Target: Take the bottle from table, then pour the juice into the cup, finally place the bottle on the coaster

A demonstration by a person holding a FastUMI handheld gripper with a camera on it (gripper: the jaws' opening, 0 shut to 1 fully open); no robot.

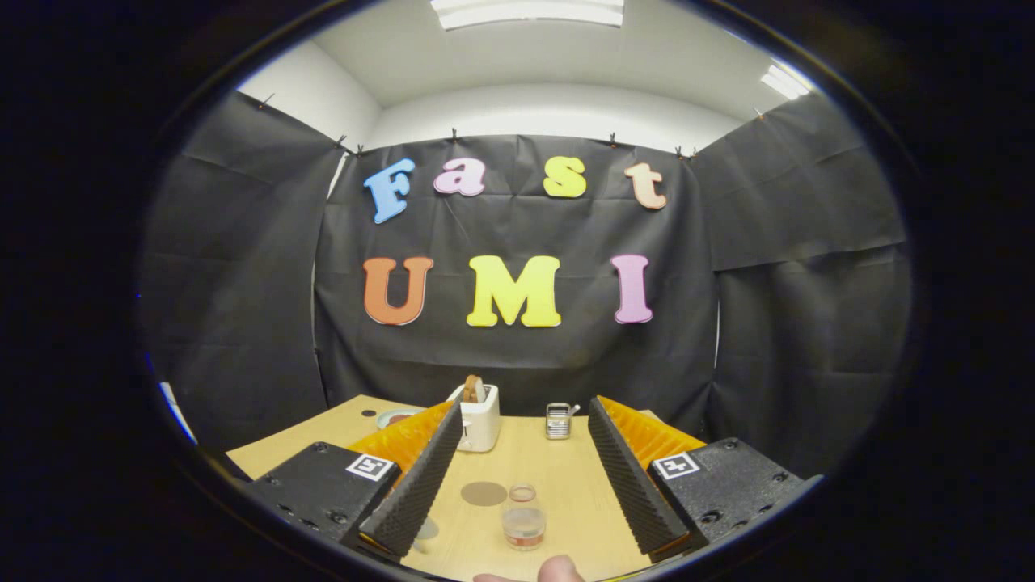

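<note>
A small clear bottle point(524, 517) with a little orange-brown juice in it stands upright on the wooden table point(558, 485), low between my two fingers. Just beyond it and slightly left lies a round brown coaster point(483, 493). A pale round shape, perhaps the cup point(427, 529), peeks out beside my left finger and is mostly hidden by it. My gripper point(525, 411) is open above the table with nothing between its fingers. It stands wide apart from the bottle on both sides.
A white toaster point(479, 420) with a slice of bread stands at the back of the table by my left fingertip. A small metal rack point(558, 420) sits to its right. A plate point(394, 417) lies back left. A person's fingertip point(559, 571) shows near the table's front edge.
</note>
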